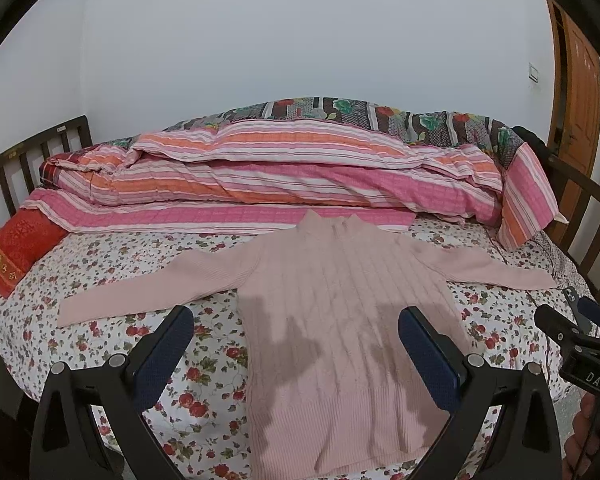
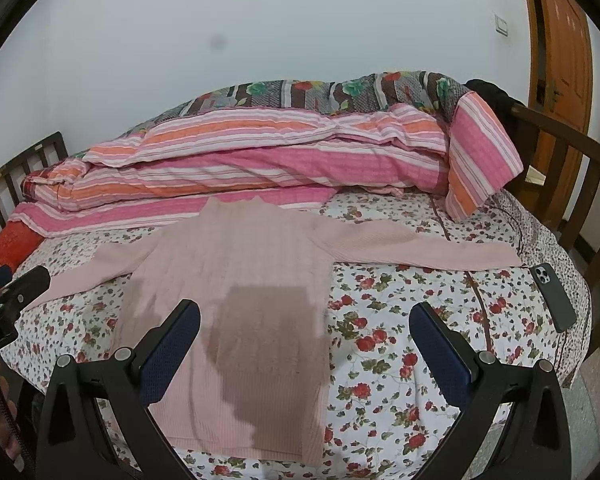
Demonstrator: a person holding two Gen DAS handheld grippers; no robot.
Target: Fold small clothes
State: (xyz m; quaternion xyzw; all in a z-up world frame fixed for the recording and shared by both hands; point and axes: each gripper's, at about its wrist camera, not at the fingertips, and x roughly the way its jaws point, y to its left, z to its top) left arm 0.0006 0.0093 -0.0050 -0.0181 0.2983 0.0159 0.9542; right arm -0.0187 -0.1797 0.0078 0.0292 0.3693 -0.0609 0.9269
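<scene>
In the left wrist view, a pale pink ribbed sweater (image 1: 340, 320) lies flat in the centre of the frame on a bed covered by a floral sheet (image 1: 112, 264), its collar toward the top and both sleeves stretched out to left and right. The left gripper (image 1: 296, 332) fills the bottom of the frame with its two blue-padded fingers spread wide apart, pinching nothing, poised above the sweater's lower body, where shadows fall on the knit. Behind the sweater, across the middle of the frame, sits a folded pink and orange striped quilt (image 1: 260, 176). A red pillow (image 1: 16, 252) shows at the left edge, and a dark wooden bed frame (image 1: 32, 152) runs along both sides. Part of the right gripper (image 1: 576, 336) enters at the right edge. In the right wrist view, the sweater (image 2: 236, 280) lies left of centre, its hem near the bottom of the frame. The right gripper (image 2: 304, 328) also has its fingers spread wide with nothing between them, the left finger over the sweater's body and the right finger over bare sheet (image 2: 388, 340). A dark phone (image 2: 552, 296) rests on the sheet at the right edge, just beyond the sleeve cuff. An orange wooden door (image 2: 560, 60) stands in the upper right.
</scene>
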